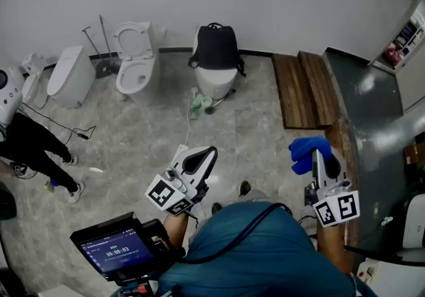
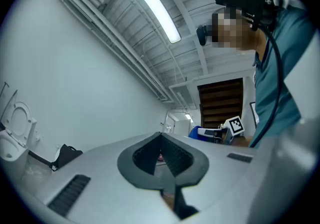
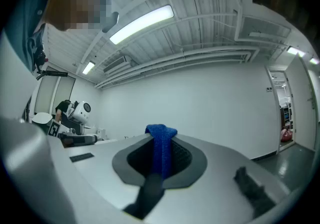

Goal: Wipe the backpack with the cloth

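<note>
While the right gripper (image 1: 319,158) pinches the cloth (image 1: 305,148), partly hidden between jaws, the left gripper (image 1: 210,153) is closed, empty

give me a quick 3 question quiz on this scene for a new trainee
1. True or false: the right gripper is shut on the blue cloth.
2. Where does the black backpack sit? A) flat on the floor B) on top of a white toilet C) hanging on the wall
3. Fill in: the left gripper has its jaws together with ____ between them.

Key: 1 true; 2 B; 3 nothing
</note>
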A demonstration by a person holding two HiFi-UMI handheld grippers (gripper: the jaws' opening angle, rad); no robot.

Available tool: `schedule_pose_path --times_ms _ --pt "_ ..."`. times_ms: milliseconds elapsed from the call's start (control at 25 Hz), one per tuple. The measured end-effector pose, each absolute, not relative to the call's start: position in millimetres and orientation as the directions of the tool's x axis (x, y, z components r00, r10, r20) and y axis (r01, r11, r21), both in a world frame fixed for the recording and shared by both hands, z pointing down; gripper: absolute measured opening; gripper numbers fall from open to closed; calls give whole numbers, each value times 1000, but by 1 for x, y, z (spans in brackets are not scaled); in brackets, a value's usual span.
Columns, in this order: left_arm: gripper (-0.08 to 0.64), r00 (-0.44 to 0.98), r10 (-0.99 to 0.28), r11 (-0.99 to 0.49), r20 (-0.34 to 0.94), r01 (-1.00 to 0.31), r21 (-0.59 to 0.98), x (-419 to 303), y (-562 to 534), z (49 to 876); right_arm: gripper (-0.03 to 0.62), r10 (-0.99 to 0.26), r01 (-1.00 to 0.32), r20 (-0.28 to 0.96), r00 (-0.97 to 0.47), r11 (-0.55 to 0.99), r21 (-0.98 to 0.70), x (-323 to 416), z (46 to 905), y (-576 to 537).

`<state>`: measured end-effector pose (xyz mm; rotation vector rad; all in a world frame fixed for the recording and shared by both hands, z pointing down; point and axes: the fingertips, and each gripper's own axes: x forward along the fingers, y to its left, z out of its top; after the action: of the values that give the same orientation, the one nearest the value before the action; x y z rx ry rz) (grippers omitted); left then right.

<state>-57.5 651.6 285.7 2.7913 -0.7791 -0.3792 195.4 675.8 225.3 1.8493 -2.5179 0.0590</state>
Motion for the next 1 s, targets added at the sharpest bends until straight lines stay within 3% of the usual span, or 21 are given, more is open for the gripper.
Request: schedule_pose_path --times_ms 120,280,560,1000 --pt "3 783 -553 -830 -285 -490 265 -35 605 266 24 -938 -938 -32 -344 343 45 209 203 615" --pt "3 783 -585 -801 -210 -517 304 -33 546 284 24 -931 -931 2 -365 365 -19 209 229 541" --pt "3 743 -641 -762 -192 -583 283 -15 419 294 23 -909 -909 -18 -417 417 -5 225 253 395" --pt "3 678 -714 -700 -175 -698 149 25 238 295 23 -879 -880 -56 -474 475 6 265 289 196"
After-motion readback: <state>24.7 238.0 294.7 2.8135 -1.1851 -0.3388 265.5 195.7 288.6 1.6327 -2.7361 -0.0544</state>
